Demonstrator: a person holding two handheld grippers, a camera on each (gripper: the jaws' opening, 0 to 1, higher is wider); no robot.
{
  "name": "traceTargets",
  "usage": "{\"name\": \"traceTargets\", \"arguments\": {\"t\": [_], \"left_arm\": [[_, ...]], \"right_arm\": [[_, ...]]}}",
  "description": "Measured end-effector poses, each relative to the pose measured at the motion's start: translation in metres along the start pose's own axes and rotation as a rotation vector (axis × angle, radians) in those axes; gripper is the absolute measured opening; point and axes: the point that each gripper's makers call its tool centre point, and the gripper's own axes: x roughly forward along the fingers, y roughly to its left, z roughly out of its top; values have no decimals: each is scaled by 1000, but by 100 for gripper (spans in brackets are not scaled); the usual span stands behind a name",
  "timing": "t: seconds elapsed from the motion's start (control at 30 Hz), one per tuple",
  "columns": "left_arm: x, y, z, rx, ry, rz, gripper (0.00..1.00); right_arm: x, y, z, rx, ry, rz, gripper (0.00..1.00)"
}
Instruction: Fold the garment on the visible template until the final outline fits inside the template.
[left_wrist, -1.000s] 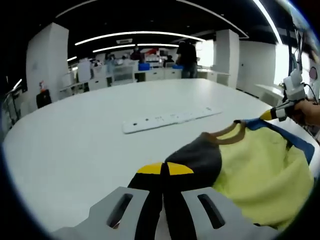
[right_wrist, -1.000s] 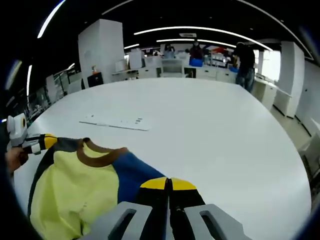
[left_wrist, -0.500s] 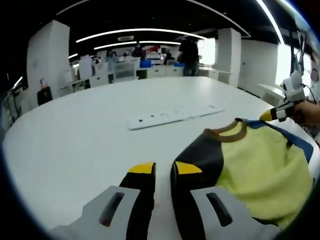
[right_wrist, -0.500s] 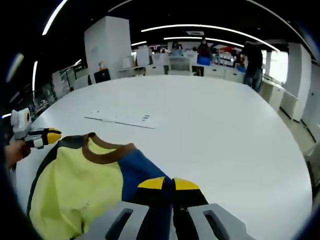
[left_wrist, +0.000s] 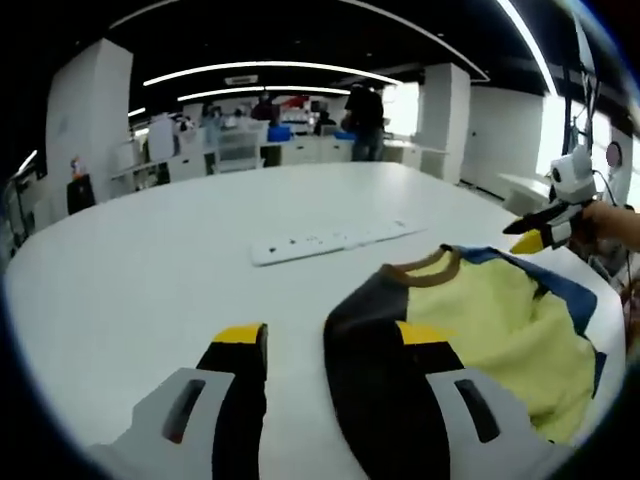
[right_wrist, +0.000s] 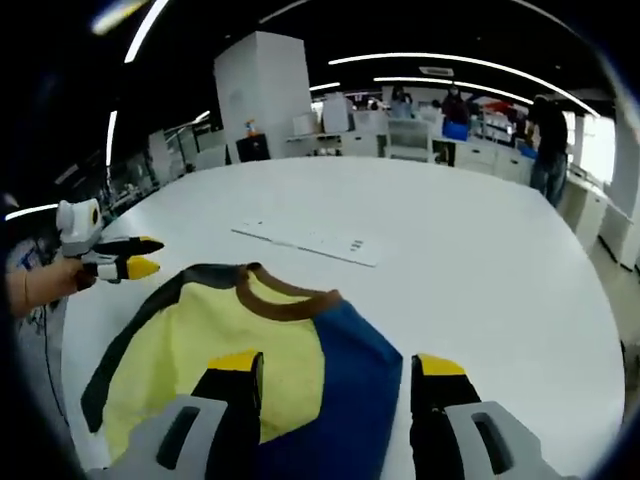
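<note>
While both claws gape, yellow garment (right_wrist: 215, 345) flat on table (right_wrist: 480, 260) beneath left claw (left_wrist: 330, 345), right claw (right_wrist: 337, 370).

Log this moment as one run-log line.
left gripper: open, over shirt's dark shoulder | right gripper: open, over blue shoulder | shirt: flat on table, unfolded | white strip: beyond collar
</note>
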Motion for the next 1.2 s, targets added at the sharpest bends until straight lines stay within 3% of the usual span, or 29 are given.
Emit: {"name": "traceTargets", "arguments": {"t": [0.13,0.43,0.77,1.03,1.2], "left_arm": [[-17,-11,-5,22,2,-29,60],[-53,-29,-20,49,26,-88,68],[-95,-57,-30,19,1,-142,75],[-123,-82,-53,35,24,-168,74],[-139,-98,-71,51,45,-181,73]], "right_arm": [[-14,17,0,-25,-7,56,68],[-50,54,-22,-66,33,188,77],[-88,76,-49,-100,52,246,77],[-113,103,-77,-199,82,307,75],[-127,120,-98,-213,104,349,75]]}}
